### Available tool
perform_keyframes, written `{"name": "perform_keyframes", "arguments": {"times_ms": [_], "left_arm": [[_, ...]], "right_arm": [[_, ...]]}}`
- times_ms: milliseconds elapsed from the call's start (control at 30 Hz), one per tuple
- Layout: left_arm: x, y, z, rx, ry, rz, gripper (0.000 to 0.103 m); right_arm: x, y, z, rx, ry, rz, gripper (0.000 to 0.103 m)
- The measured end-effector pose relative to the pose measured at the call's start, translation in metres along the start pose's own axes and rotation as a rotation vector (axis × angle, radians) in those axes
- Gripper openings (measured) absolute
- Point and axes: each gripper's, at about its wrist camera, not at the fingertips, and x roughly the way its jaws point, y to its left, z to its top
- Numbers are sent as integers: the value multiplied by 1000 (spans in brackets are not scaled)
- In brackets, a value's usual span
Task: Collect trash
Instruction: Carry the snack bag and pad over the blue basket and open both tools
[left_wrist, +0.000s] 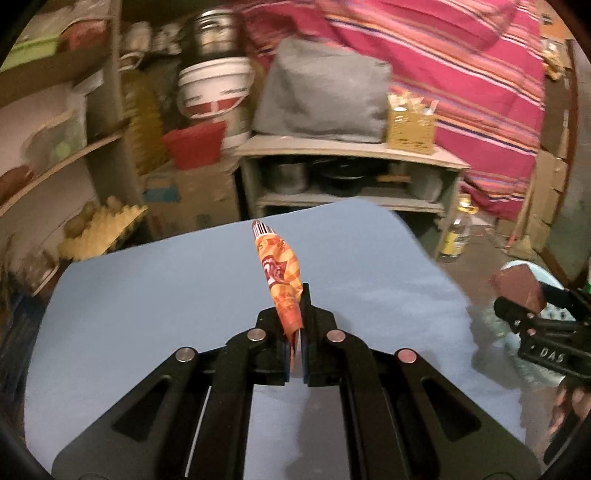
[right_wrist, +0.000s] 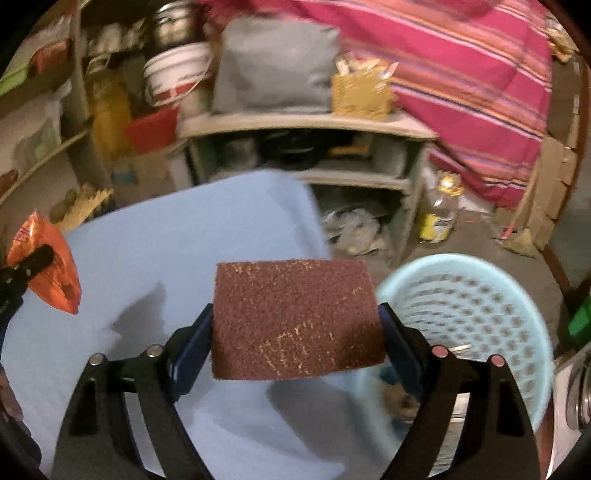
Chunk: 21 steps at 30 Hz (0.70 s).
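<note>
My left gripper (left_wrist: 295, 314) is shut on an orange snack wrapper (left_wrist: 279, 273) and holds it upright above the blue table (left_wrist: 147, 314). The wrapper also shows at the left of the right wrist view (right_wrist: 48, 266). My right gripper (right_wrist: 295, 332) is shut on a brown scouring pad (right_wrist: 295, 317), held flat between both fingers above the table's right edge. The pad and right gripper show at the right of the left wrist view (left_wrist: 517, 288). A light blue perforated basket (right_wrist: 480, 306) stands just right of the pad, below the table level.
A grey shelf unit (right_wrist: 295, 125) with pots, a grey bag and a yellow basket stands behind the table. A bottle (right_wrist: 439, 210) stands on the floor. Shelves with an egg tray (left_wrist: 99, 229) are at left. A striped red cloth (left_wrist: 461, 74) hangs at back right.
</note>
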Motion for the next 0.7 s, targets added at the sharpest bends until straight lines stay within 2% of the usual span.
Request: {"name": "perform_keyframes", "arguments": {"times_ms": [167, 433, 567, 700], "left_arm": [[-9, -65, 13, 22, -27, -116, 2], [-5, -185, 10, 101, -16, -273, 2], [-2, -235, 1, 134, -2, -337, 2], [9, -268, -3, 143, 27, -374, 2]], "right_arm": [[-24, -68, 0, 54, -33, -76, 84], [-31, -178, -20, 186, -6, -142, 84], [-33, -202, -28, 226, -9, -152, 84], [-33, -222, -36, 260, -3, -158, 84]]}}
